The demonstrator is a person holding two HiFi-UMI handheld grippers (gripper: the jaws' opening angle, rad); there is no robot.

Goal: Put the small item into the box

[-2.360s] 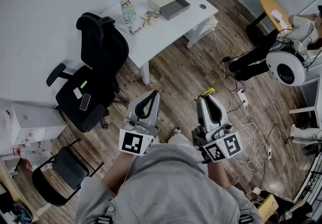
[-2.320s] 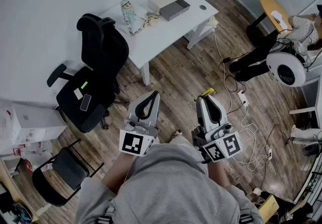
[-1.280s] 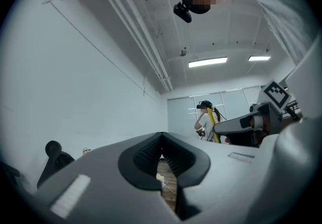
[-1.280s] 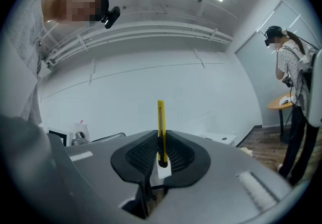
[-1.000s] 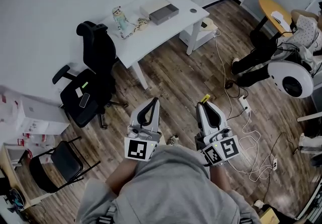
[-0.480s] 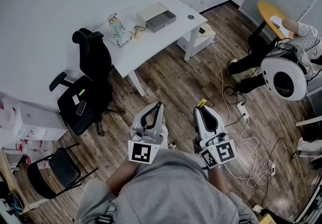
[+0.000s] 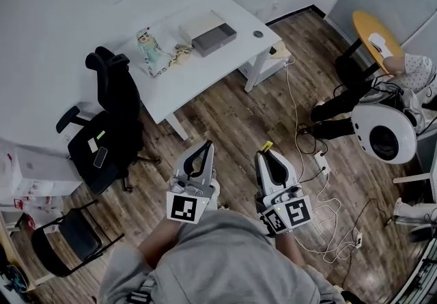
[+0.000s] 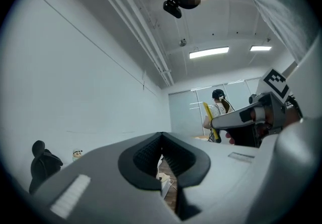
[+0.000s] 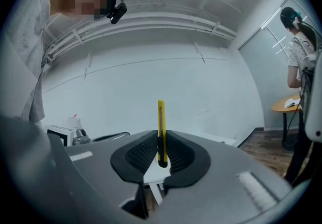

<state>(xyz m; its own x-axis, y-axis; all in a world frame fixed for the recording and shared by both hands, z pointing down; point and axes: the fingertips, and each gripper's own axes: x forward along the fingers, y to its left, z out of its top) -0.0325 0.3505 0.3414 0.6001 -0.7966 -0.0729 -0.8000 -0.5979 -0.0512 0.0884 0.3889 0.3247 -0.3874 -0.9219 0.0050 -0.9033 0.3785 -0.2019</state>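
A black office chair [image 7: 113, 108] stands at the left on the wooden floor [image 7: 232, 115]. Beside it is a white worktop [image 7: 205, 67] carrying an open grey box [image 7: 217, 37], well apart from both grippers. Lower down, the person holds the left gripper [image 7: 206, 147] over the floor, its jaws closed together with nothing between them. Just to its right, the right gripper [image 7: 265, 154] has its jaws closed on the small yellow item [image 9: 161, 117], a thin strip standing upright and poking out past the jaw tips.
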